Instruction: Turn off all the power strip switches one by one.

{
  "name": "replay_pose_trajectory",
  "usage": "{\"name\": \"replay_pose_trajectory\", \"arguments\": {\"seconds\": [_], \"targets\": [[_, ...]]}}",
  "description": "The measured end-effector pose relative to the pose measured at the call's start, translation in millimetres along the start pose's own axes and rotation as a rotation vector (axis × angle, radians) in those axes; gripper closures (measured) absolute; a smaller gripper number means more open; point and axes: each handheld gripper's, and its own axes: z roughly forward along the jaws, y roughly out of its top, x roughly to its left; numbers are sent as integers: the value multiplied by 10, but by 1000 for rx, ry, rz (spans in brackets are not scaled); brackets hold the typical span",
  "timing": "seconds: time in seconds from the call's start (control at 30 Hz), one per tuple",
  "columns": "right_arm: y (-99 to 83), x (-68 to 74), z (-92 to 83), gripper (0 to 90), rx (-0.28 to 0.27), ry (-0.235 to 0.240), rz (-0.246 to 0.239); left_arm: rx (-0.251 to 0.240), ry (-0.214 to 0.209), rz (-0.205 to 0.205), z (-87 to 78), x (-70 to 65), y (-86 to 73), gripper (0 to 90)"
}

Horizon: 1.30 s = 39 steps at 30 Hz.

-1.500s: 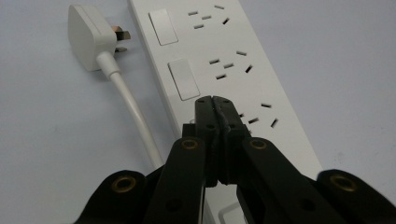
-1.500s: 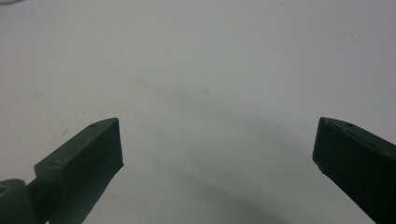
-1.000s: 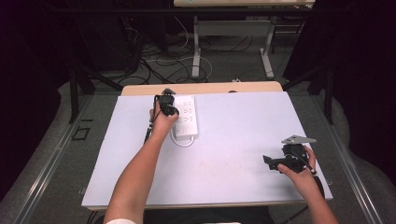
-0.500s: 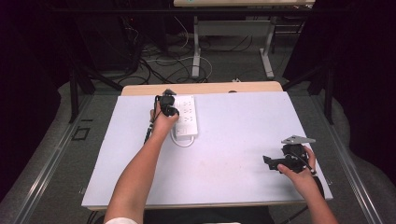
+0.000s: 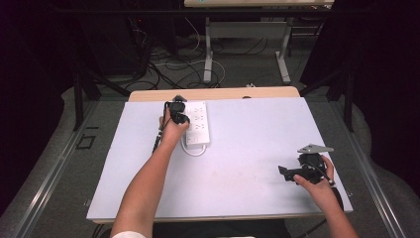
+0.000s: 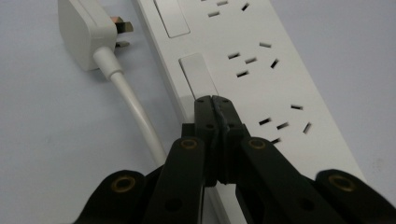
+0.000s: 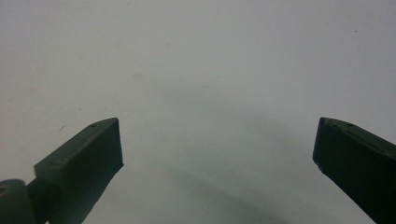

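Seen from above: white power strip (image 5: 197,128) lying at the far left-centre of the pale table (image 5: 247,148), its white cable looping just beside its near end and its plug (image 6: 88,35) resting on the table alongside. Left gripper (image 6: 215,100) with jaws pressed together, nothing between them, tips touching a rocker switch (image 6: 198,74) on the strip. Right gripper (image 7: 217,144) well apart near the table's near right edge, jaws spread wide over bare tabletop, holding nothing.
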Motion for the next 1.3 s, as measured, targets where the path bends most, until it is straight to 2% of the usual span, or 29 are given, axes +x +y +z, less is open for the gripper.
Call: {"name": "replay_pose_trajectory", "arguments": {"seconds": [0.07, 0.27, 0.57, 0.6, 0.87, 1.3], "targets": [[-1, 0, 1, 9, 0, 0, -1, 0, 5, 10, 2, -2, 7, 900], [-2, -5, 0, 9, -2, 4, 5, 3, -3, -16, 2, 2, 11, 900], [-1, -8, 1, 8, -3, 5, 3, 4, 4, -4, -17, 12, 51, 900], [-1, -7, 1, 9, -4, 5, 3, -4, 1, -13, -22, 7, 62, 900], [-4, -15, 5, 9, -4, 4, 7, -8, 5, -3, -75, 20, 151, 900], [7, 1, 12, 9, -2, -6, 15, -15, 11, 27, -3, 66, 271, 900]]}}
